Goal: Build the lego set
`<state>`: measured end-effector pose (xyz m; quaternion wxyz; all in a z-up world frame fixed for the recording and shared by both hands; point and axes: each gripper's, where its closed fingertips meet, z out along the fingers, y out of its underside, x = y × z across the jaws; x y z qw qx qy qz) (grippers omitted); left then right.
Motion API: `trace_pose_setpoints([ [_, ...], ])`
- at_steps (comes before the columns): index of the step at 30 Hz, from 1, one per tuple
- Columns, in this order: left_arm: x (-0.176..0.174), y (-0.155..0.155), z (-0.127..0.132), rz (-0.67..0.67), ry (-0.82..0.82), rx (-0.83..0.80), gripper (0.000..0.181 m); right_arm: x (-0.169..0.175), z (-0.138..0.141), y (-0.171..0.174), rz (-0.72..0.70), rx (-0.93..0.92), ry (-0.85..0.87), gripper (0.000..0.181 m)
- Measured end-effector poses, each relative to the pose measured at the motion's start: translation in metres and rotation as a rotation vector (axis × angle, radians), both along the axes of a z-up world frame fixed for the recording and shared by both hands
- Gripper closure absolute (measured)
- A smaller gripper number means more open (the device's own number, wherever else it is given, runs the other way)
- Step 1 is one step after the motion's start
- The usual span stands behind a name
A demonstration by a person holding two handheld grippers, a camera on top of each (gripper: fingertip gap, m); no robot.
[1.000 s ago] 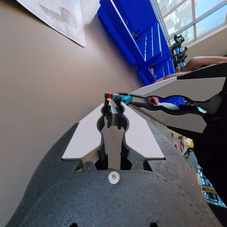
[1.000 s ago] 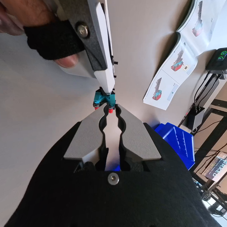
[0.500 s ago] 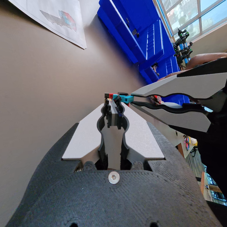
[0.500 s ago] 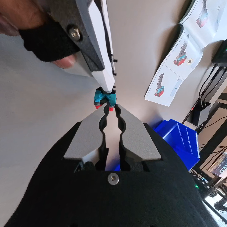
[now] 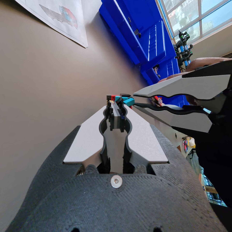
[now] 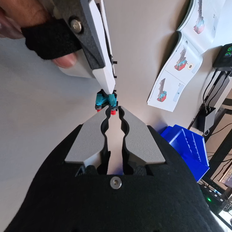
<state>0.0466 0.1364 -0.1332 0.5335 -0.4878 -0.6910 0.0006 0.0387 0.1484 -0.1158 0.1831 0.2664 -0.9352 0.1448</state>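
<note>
The lego model (image 5: pixel 117 120) is a long grey and black body with teal and red bricks at its far end. My left gripper (image 5: pixel 116 106) is shut on the long body and holds it above the table. My right gripper (image 5: pixel 133 99) comes in from the right, its tips a little apart at the teal end. In the right wrist view the teal and red end (image 6: pixel 106 99) sits just past the right gripper (image 6: pixel 113 106). A red brick lies in the gap, clear of the right finger. The left gripper (image 6: pixel 110 91) points down onto the model from above.
An open instruction booklet (image 6: pixel 175 75) lies on the grey table (image 6: pixel 37 113); it also shows in the left wrist view (image 5: pixel 56 16). Blue parts bins (image 5: pixel 138 31) stand behind the model, one (image 6: pixel 185 148) at the table edge. A black device (image 6: pixel 224 56) with cables sits beyond the booklet. The tips of both grippers are at nearly the same place.
Both grippers have tilted slightly together with the model. The left grip and the gap between the right tips look the same.
</note>
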Motion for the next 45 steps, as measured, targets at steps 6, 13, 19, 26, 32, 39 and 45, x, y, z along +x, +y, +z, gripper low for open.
trace_pose_setpoints([
  [6,0.001,0.000,-0.001,-0.003,-0.014,0.035,0.161,0.002,-0.001,-0.001,0.039,-0.058,-0.058,0.167],
  [13,0.003,0.001,-0.001,-0.011,-0.029,0.088,0.161,0.007,0.000,-0.002,0.089,-0.124,-0.128,0.167],
  [19,0.004,0.003,0.001,-0.021,-0.035,0.129,0.162,0.008,-0.002,-0.001,0.117,-0.141,-0.149,0.167],
  [26,0.004,0.004,0.001,-0.025,-0.037,0.133,0.161,0.008,0.000,-0.001,0.122,-0.172,-0.175,0.171],
  [32,0.004,0.002,0.001,-0.025,-0.033,0.115,0.161,0.010,0.000,-0.002,0.128,-0.182,-0.180,0.172],
  [39,0.004,0.002,0.001,-0.030,-0.021,0.068,0.161,0.008,0.004,0.000,0.077,-0.132,-0.152,0.172],
  [45,0.004,0.000,0.002,-0.032,-0.012,0.022,0.161,0.005,0.006,0.006,0.020,-0.044,-0.141,0.173],
])
